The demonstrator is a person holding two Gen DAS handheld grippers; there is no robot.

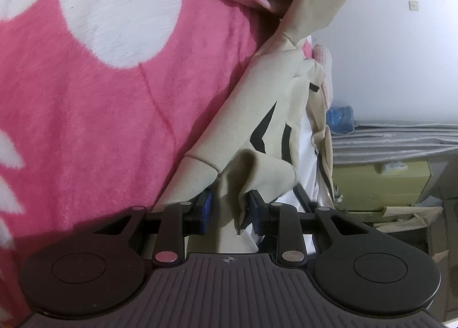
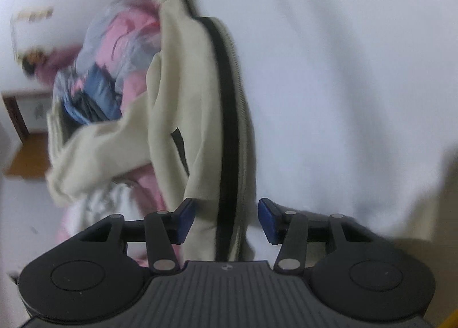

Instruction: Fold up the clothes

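Gripping a bunched fold of the cream garment, left tongs stand narrow; right tongs gape wide around its black-striped edge, pads clear.

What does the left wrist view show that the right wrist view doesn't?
Only the left wrist view: a pink blanket with white patches, a yellow-green cabinet, and the left tongs with a bunched fold of beige fabric between the pads.

Only the right wrist view: a blurred pile of pink and blue clothes, and the right tongs standing apart around a black-striped edge, pads clear of it.

Both: the beige garment with black stripes, and white cloth.
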